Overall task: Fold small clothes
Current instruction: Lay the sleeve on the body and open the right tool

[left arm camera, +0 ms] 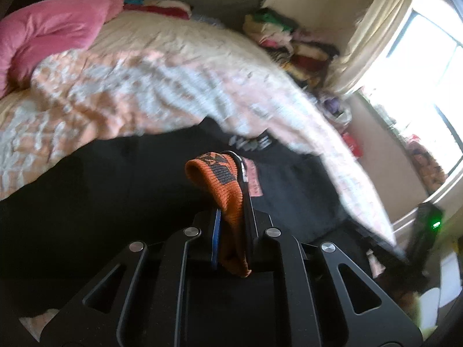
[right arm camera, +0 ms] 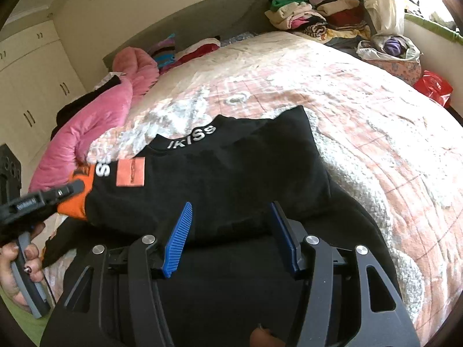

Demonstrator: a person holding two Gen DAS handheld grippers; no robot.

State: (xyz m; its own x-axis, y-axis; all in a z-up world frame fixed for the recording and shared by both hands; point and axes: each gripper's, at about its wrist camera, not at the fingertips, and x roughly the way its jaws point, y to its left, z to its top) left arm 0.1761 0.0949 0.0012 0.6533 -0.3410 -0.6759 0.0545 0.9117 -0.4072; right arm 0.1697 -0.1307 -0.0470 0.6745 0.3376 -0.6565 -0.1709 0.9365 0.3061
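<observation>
The black sweatshirt (right arm camera: pixel 220 173) lies flat on the quilted bed (right arm camera: pixel 361 121), its orange cuff (left arm camera: pixel 228 190) clamped between the closed fingers of the left gripper (left arm camera: pixel 231 173) at the garment's left end. The right gripper (right arm camera: pixel 231 231), fingers apart and empty, hovers over the near hem, so the sleeve lies nearer the left hand. The sweatshirt's near edge is hidden behind the gripper body.

Sweatshirt (right arm camera: pixel 231 167) flat on bed (right arm camera: pixel 361 110) — clothes pile (right arm camera: pixel 315 14) behind, padded jacket (right arm camera: pixel 95 121) left.

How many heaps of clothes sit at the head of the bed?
2: a bigger heap in the corner by the curtain, a smaller one beside the pink quilt. More may be hidden.
</observation>
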